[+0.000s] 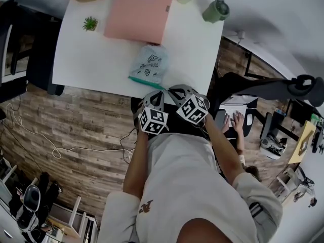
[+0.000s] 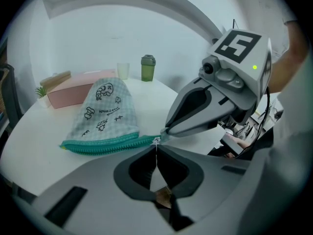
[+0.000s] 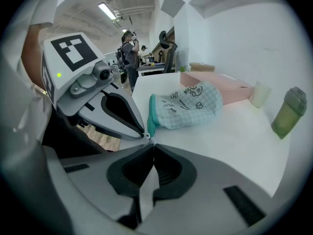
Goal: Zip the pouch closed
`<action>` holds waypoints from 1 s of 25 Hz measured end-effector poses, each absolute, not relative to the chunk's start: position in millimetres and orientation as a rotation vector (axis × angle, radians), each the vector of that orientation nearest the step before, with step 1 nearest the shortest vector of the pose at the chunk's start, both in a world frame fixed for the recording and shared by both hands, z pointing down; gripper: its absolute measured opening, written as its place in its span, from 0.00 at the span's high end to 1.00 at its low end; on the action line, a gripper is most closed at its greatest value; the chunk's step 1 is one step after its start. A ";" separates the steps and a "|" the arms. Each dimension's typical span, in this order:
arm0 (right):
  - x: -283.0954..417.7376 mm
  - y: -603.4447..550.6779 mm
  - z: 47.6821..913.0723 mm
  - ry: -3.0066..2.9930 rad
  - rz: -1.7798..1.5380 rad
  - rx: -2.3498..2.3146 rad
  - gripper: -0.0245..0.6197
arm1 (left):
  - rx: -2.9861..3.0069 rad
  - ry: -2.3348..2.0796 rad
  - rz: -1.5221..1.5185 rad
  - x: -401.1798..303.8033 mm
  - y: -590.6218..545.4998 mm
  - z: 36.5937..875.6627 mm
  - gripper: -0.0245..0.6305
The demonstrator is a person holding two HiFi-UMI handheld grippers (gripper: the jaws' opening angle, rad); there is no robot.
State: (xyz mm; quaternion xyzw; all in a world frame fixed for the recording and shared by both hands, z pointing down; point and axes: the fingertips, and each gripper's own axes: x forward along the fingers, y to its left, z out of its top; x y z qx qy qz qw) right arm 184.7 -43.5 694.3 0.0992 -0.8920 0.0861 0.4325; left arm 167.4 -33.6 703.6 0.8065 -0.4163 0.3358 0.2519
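Left gripper (image 2: 156,148) is clenched on the pull tab (image 2: 156,141) at the zip's end. The right gripper (image 3: 152,143) is clenched beside it, with no hold discernible. The pouch (image 2: 105,114) is laid at the near edge of the surface (image 2: 161,99). Its teal zip (image 2: 107,143) is seen closed along its length — only release is judged outstanding.

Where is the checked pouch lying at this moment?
In the head view the pouch lies near the front edge of the white table, right of its middle, directly before the pink box, with its teal zipper toward that edge.
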 end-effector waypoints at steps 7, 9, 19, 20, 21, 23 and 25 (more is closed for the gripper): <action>184.8 -46.7 697.1 -2.208 0.220 0.274 0.96 | 2.193 -1.119 0.910 166.2 -35.5 704.3 0.96; 184.5 -47.1 697.5 -2.203 0.219 0.278 0.96 | 2.191 -1.117 0.907 165.8 -36.3 704.2 0.96; 184.8 -48.8 696.0 -2.177 0.225 0.305 0.96 | 2.179 -1.104 0.902 156.0 -38.9 703.0 0.96; 184.6 -49.1 695.9 -2.175 0.227 0.311 0.96 | 2.178 -1.105 0.903 155.3 -39.3 702.8 0.96; 184.9 -49.4 696.2 -2.171 0.228 0.318 0.96 | 2.176 -1.109 0.904 154.1 -39.8 702.7 0.96; 187.3 -50.1 697.5 -2.159 0.233 0.333 0.96 | 2.170 -1.117 0.909 150.7 -40.4 702.4 0.96; 189.7 -50.7 697.5 -2.152 0.243 0.346 0.96 | 2.168 -1.117 0.914 147.0 -40.4 701.5 0.96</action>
